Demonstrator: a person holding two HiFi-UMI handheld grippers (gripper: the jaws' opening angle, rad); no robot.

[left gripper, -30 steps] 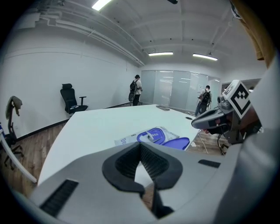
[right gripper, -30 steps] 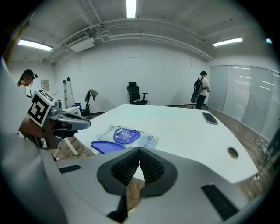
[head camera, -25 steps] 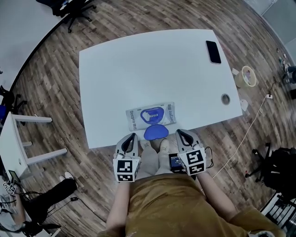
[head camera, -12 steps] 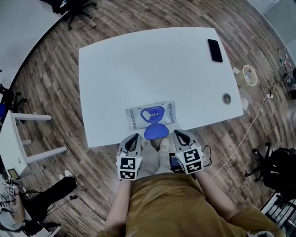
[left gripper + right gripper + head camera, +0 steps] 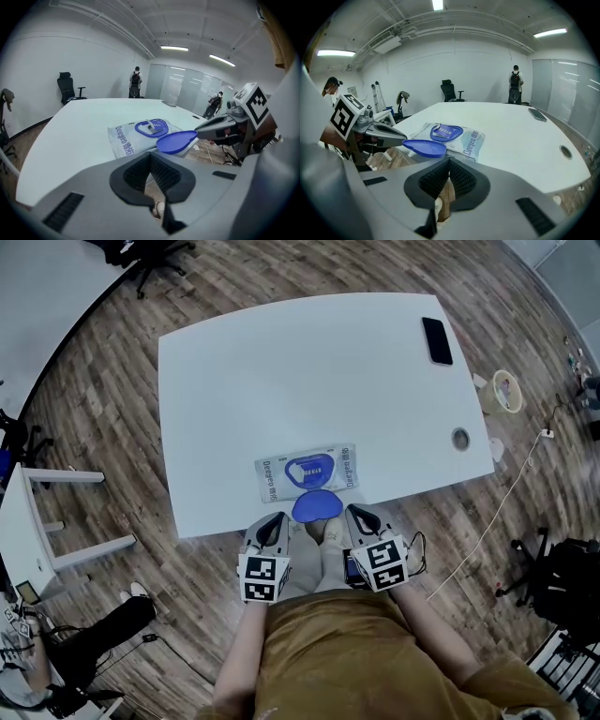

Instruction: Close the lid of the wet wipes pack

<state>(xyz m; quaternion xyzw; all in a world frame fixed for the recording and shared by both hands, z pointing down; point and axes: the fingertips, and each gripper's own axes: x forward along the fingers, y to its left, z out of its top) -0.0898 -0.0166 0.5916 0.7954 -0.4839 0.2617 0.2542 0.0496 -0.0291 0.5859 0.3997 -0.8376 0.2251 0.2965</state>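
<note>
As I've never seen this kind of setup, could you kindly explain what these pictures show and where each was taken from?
There is no robot: a person holds a two-jaw tool in each hand, the left gripper and the right gripper. One picture comes from a camera on the person's head, looking down; the other two come from cameras riding on each gripper, looking along its jaws. On the white table lie a wet wipes pack, its blue lid flipped open, and a phone at the far right corner. Both grippers' jaws are together and hold nothing.
</note>
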